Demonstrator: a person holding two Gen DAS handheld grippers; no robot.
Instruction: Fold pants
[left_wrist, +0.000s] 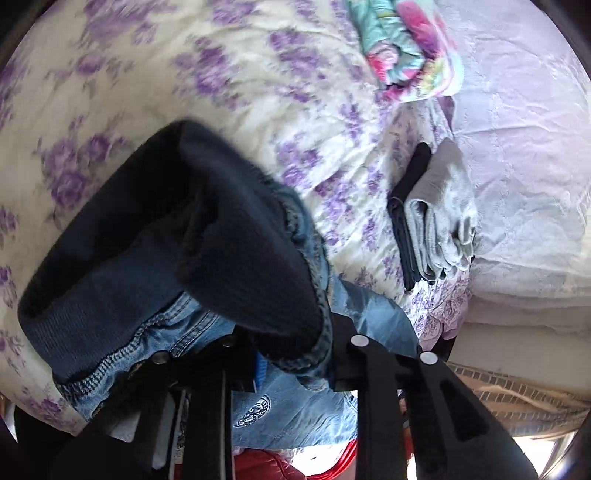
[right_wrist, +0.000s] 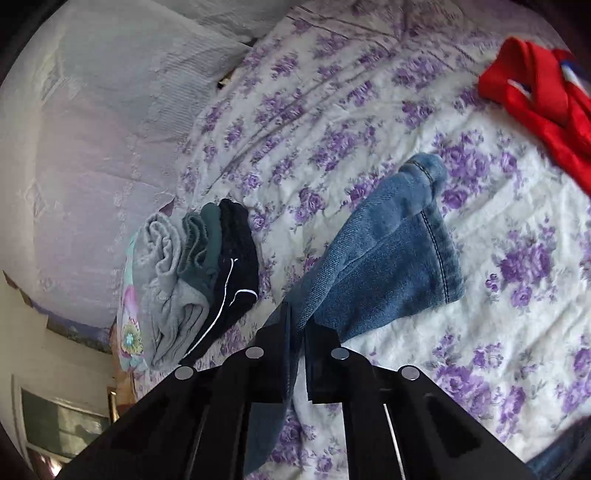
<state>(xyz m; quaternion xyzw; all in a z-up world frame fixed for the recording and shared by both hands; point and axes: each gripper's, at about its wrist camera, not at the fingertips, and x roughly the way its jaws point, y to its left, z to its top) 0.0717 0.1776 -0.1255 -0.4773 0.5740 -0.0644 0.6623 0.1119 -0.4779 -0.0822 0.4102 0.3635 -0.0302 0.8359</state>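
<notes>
The blue denim pants (right_wrist: 388, 258) stretch up off the purple-flowered bedspread (right_wrist: 517, 332), the leg running lengthwise away from the right gripper (right_wrist: 297, 332) with its hem end trailing on the cover toward the red garment (right_wrist: 539, 107), while the waist end with its dark fleece lining (left_wrist: 207, 229) bunches up in front of the left gripper (left_wrist: 288, 354). Both grippers tilt downward toward the bed: the right one's jaws are clamped tight on the denim, and the left one's jaws, nearly closed, pinch the waistband. A stack of folded clothes (right_wrist: 199, 280) lies just beside the leg, near the pale coverlet (right_wrist: 92, 147).
</notes>
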